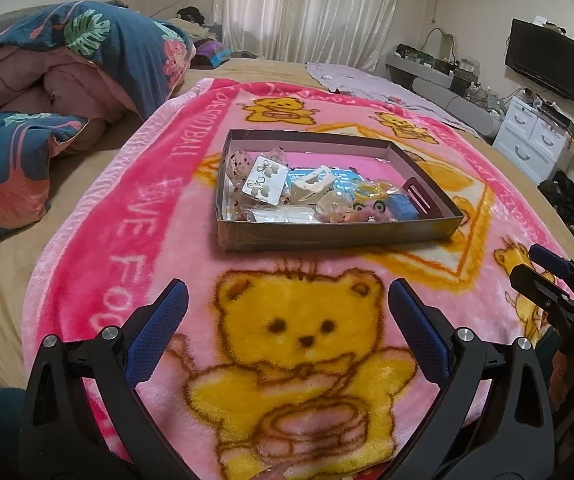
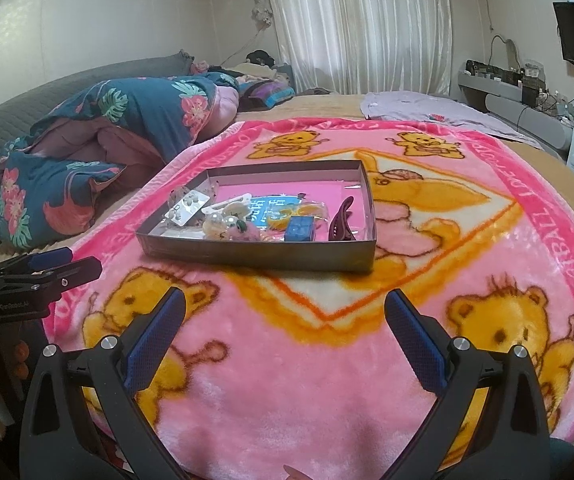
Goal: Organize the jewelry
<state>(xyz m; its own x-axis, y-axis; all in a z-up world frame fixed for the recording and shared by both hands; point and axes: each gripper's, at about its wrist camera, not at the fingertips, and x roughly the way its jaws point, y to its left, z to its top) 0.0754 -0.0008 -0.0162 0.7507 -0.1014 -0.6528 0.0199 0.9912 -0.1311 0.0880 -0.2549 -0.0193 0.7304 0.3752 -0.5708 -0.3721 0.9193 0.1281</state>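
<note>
Bedroom light is falling through white curtains onto a bed where a pink fleece blanket [image 1: 135,240] printed with yellow bears is lying spread out. Sitting in the middle of that blanket is a shallow grey cardboard tray [image 1: 327,234], and the jewelry is lying heaped inside it toward its near edge: a card of earrings [image 1: 265,180], a white hair clip [image 1: 313,186], a small blue box [image 2: 301,229], clear bead-like pieces, and a dark maroon claw clip [image 2: 343,224] by the tray's right wall.

Both tools are hovering over the blanket, near the tray but not touching it. The left gripper [image 1: 287,312] is holding its blue-padded jaws spread wide with nothing between them, and the right gripper [image 2: 285,316] is doing the same.

These pieces are probably very light, small and mostly rigid plastic, so they are likely to skid or flip under the pads. The earring card is likely best pinched by an edge, the clips across their bodies. The soft blanket is probably letting the tray shift when pushed.
</note>
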